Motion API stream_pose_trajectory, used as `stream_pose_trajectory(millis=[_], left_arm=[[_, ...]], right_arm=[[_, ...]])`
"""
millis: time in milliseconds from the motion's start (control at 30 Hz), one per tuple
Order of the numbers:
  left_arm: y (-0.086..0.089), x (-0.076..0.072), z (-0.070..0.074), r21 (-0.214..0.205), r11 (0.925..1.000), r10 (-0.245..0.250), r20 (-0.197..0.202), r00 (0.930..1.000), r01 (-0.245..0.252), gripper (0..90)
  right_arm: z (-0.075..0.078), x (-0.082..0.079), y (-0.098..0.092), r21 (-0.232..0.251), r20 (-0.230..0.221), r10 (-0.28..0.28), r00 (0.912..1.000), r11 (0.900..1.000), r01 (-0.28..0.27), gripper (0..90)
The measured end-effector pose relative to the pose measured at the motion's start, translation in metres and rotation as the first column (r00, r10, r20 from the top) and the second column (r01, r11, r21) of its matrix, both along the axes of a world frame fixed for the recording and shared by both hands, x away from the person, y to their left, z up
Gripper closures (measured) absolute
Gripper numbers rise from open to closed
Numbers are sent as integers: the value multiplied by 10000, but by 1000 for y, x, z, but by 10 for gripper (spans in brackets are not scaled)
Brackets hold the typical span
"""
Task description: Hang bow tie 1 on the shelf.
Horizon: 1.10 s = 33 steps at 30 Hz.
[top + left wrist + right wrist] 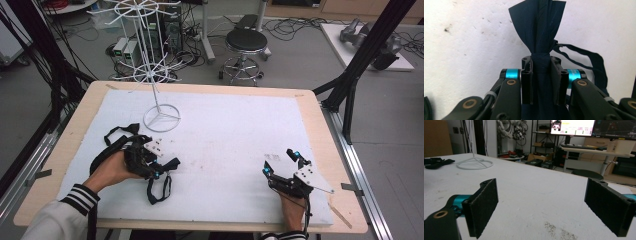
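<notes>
Left tongs clamped, right tongs spread wide.

The left tongs (159,170) sit at the near left of the table, carried by the left hand (112,172), whose striped sleeve enters from the bottom left corner. Their jaws stand nearly together, pads (527,82) pressing on a bunched dark cloth strap (537,32). The right tongs (282,162) rest low at the near right, held by the right hand (292,210), pointing toward the far left. Their pads (484,206) stand well apart with nothing between them.
</notes>
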<state>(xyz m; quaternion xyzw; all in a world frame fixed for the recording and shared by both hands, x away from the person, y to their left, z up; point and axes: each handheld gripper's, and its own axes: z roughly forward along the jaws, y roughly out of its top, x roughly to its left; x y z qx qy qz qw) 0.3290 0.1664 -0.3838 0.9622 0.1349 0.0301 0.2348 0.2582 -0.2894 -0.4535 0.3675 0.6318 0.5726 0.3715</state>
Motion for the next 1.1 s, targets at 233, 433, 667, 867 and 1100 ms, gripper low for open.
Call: stream_pose_trajectory(millis=[233,433,667,867,1100], left_arm=[[2,-1,6,-559,9982,233,205,9995,-221,737],[6,0,17,-1299,9891,754,408,9963,-696,737],[12,1,26,-1917,9763,1128,548,9921,-1004,736],[15,2,33,-2454,9616,1446,716,9869,-1230,737],[18,3,42,-3237,9336,1894,818,9785,-1536,738]], right_arm=[[0,1,0,-61,75,-19,10000,10000,19,112],[0,0,0,-54,74,-18,10000,10000,19,113],[0,1,0,-66,83,-25,10000,10000,26,112],[0,1,-1,-62,93,-18,10000,10000,19,112],[0,0,0,-6,13,-4,10000,10000,4,112]])
